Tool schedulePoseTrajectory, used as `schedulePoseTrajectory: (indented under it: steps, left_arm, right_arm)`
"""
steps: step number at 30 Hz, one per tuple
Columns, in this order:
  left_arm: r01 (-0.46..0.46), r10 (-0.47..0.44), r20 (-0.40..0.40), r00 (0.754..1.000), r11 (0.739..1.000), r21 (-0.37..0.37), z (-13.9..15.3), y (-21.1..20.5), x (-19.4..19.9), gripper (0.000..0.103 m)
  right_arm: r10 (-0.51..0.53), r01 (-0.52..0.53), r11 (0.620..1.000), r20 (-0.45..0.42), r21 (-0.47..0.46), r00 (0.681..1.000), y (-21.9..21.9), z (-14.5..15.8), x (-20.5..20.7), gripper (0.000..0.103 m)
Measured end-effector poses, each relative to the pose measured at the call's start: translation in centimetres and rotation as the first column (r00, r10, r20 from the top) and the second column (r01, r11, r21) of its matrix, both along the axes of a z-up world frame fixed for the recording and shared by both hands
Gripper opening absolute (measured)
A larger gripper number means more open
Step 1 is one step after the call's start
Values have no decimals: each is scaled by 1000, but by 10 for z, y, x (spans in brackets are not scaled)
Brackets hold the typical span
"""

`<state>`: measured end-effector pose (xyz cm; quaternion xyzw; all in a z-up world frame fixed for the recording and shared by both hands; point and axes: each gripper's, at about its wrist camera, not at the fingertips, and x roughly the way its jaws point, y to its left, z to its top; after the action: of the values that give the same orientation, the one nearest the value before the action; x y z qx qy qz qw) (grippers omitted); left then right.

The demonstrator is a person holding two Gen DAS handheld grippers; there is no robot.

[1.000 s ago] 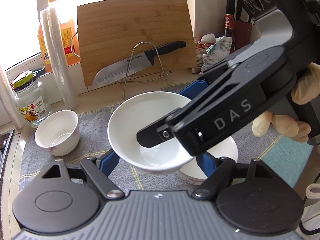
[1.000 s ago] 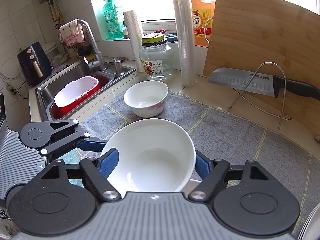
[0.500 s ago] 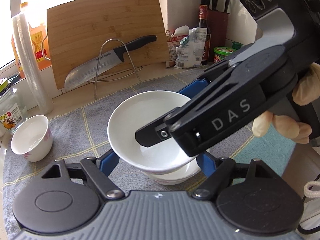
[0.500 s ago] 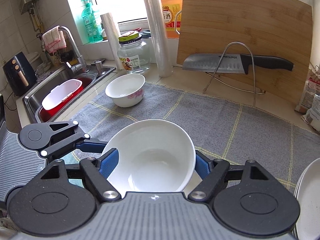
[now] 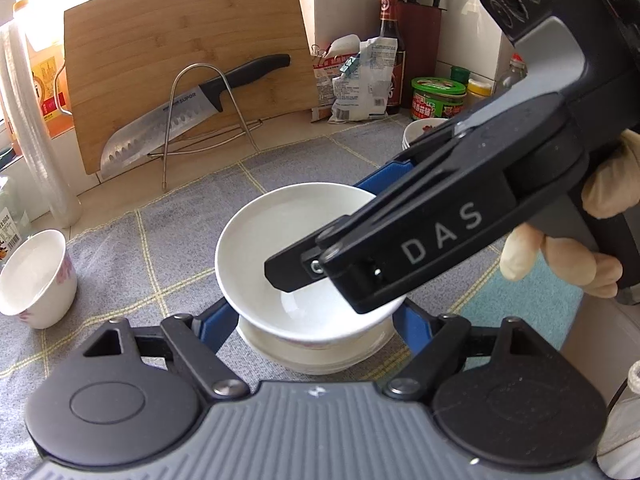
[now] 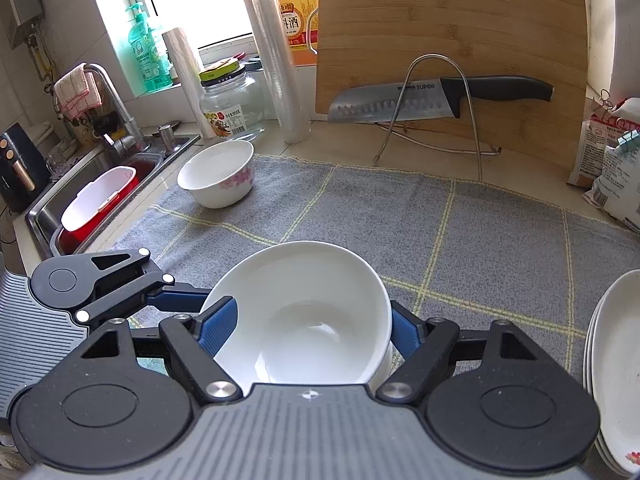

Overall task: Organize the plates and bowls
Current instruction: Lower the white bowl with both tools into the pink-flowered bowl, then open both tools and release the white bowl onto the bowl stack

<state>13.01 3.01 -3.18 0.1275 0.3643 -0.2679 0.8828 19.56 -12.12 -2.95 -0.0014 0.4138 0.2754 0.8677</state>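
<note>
Both grippers are clamped on the same white bowl [image 6: 304,316]: in the right wrist view the right gripper [image 6: 306,328] presses its blue pads [image 6: 218,326] against the bowl's left and right sides, and the left gripper [image 6: 160,300] reaches in from the left, its blue finger meeting the bowl's rim. The left wrist view shows what that one hides: the bowl [image 5: 276,248] hangs just above a second white bowl [image 5: 316,354] that sits on the grey checked dish mat [image 5: 160,240]; whether the two touch cannot be told. There the left gripper [image 5: 312,322] holds the bowl between its blue pads, and the right gripper [image 5: 420,240], marked DAS, crosses over the bowl, held by a gloved hand [image 5: 568,256]. Only the left view shows the knife block [image 5: 420,28], a sauce bottle [image 5: 390,40] and a green-lidded jar [image 5: 438,98]. Only the right view shows the sink [image 6: 96,184] with its red and white tub, the tap, a soap bottle [image 6: 146,58] and a stack of white plates [image 6: 616,368] at the right edge. Both views show a small flowered bowl [image 6: 218,174] on the mat's far left, a cleaver [image 6: 432,98] on a wire stand, and a bamboo cutting board [image 6: 452,32] behind it.
</note>
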Motion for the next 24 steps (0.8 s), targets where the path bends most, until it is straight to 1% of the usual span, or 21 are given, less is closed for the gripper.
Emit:
schedulePoseTrajectory:
  steps: [7, 9, 24]
  left_arm:
    - [-5, 5, -18, 1000, 1000, 7, -5, 1, 2, 83]
    - [-7, 7, -25, 1000, 1000, -2, -5, 2, 3, 83]
    - [-11, 11, -28, 1000, 1000, -4, -4, 1, 3, 85]
  right_arm:
    - [6, -7, 1000, -13, -14, 1000, 4, -7, 3, 84]
    - [7, -7, 1000, -15, -21, 1000, 5, -8, 4, 84]
    - [13, -13, 999, -15, -37, 1000, 4, -11, 5, 84]
